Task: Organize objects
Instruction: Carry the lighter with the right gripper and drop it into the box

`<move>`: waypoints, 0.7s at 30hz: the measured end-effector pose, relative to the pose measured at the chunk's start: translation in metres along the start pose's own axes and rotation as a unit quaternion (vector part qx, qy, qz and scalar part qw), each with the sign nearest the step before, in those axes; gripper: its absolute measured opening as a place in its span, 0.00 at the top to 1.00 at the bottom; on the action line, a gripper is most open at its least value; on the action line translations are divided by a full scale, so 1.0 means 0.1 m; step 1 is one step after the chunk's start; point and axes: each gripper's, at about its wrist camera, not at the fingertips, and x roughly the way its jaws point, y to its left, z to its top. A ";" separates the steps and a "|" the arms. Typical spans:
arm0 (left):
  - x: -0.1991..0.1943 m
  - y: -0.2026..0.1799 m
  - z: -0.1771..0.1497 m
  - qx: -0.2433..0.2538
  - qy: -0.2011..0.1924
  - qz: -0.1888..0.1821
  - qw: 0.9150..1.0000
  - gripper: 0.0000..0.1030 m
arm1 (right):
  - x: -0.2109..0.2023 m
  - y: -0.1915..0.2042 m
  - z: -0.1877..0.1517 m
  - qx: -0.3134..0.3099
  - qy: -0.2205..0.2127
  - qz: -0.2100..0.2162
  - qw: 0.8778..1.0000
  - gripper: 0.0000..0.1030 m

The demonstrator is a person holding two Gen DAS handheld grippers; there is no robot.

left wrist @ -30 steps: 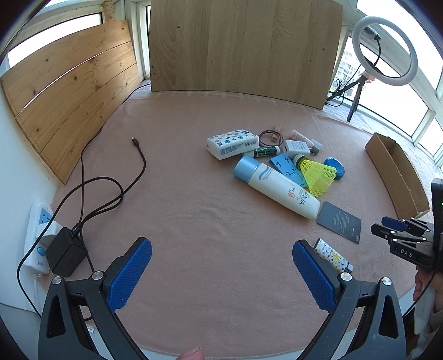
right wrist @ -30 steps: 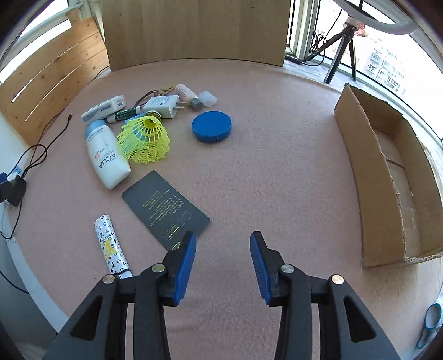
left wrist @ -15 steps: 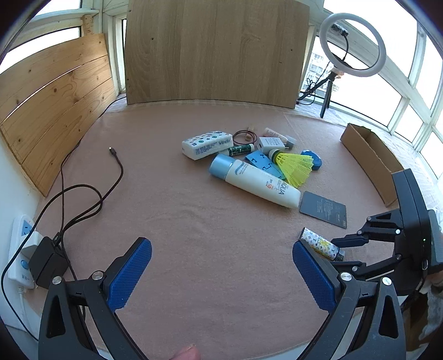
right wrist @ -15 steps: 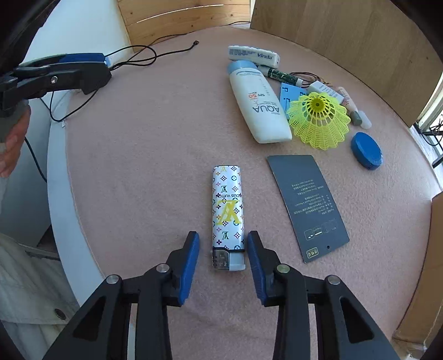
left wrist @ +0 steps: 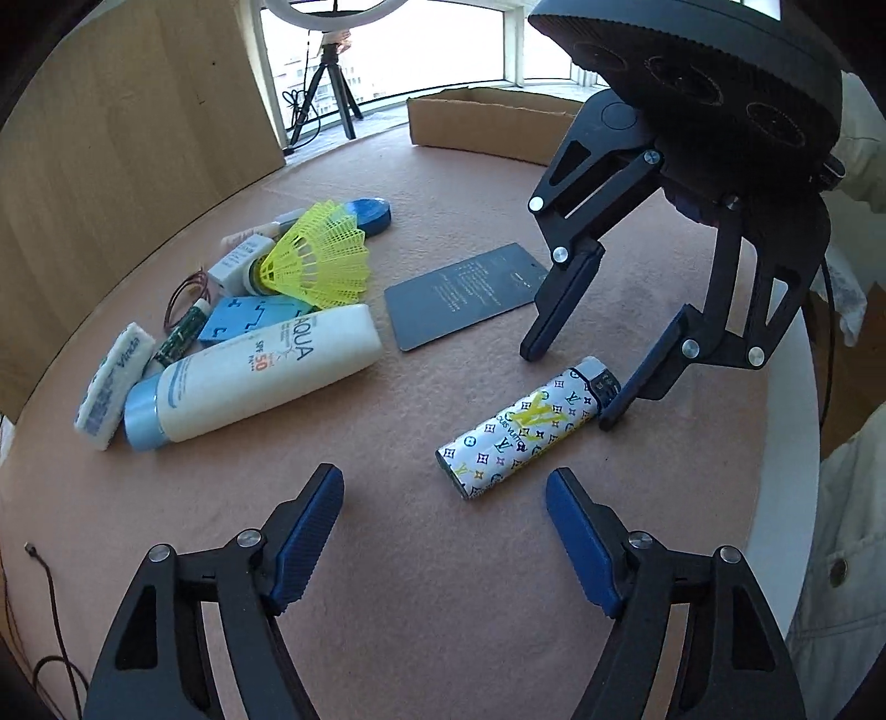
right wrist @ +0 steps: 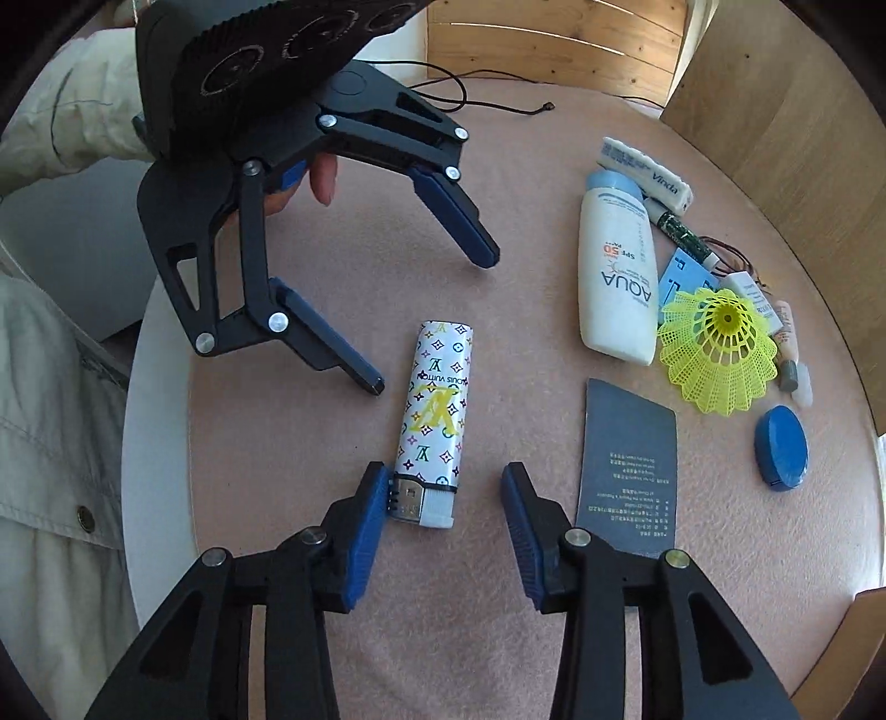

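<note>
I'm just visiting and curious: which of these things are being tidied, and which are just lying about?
Being tidied:
lighter, between the right tool's open blue fingers
sunscreen bottle
shuttlecock
dark card
blue round case
cardboard box, probably the destination

Lying about:
tripod
black cable
wooden boards

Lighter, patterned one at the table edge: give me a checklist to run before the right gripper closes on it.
1. Lighter lies flat on the mat, nothing on top of it: ok.
2. Right gripper straddles its metal end: ok; jaws have just been opening, and the lighter end is between them.
3. Both pads on the lighter: not ok; one side looks to touch, the other stands clear.
4. Left gripper out of the way: cannot tell; it is open, one finger close beside the lighter.
5. Dark card clear of the closing finger: ok, it lies apart.
6. Cardboard box free to receive: cannot tell, inside hidden.
</note>
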 end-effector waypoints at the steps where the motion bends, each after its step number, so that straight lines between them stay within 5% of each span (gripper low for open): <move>1: 0.02 0.01 0.02 0.009 0.000 -0.006 1.000 0.29 | -0.01 -0.02 0.03 -0.004 0.000 0.005 1.000 0.73; 7: 0.04 -0.07 0.07 0.075 -0.005 -0.067 0.995 0.53 | -0.01 -0.14 0.03 -0.051 0.012 0.029 0.998 0.78; 17: 0.10 0.04 0.04 0.057 -0.024 -0.113 0.992 0.50 | 0.02 -0.22 0.10 -0.031 0.004 0.034 0.999 0.78; 21: 0.11 0.10 0.07 0.045 -0.015 -0.114 0.992 0.63 | -0.06 -0.19 0.02 -0.008 -0.007 0.039 0.999 0.79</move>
